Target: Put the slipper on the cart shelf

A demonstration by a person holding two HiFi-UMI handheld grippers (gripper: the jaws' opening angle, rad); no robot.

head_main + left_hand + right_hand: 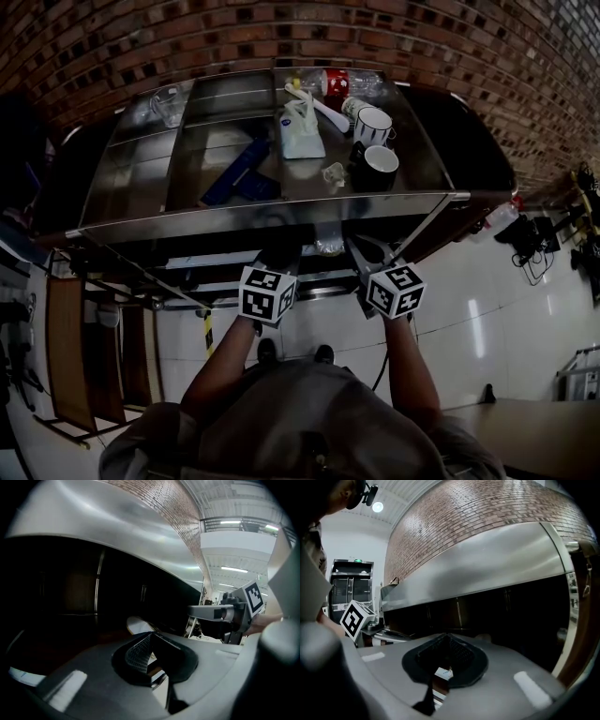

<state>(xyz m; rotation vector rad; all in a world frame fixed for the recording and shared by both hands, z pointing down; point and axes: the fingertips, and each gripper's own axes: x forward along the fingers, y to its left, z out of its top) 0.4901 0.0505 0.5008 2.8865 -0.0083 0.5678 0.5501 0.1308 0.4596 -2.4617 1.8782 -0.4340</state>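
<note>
Ahead, steel cart rim (234, 220), mugs (373, 127) above.

Clutter before a red brick wall (187, 37)
A white ceramic mug (374, 124) stands just behind a black ceramic mug (379, 167). Left of them lies a white plastic pouch (300, 133), then a blue oblong object (236, 175). A clear drinking glass (169, 105) stands far left and a red can (335, 82) behind. Black cables (530, 251) trail over pale glossy floor tiles (487, 319).
</note>
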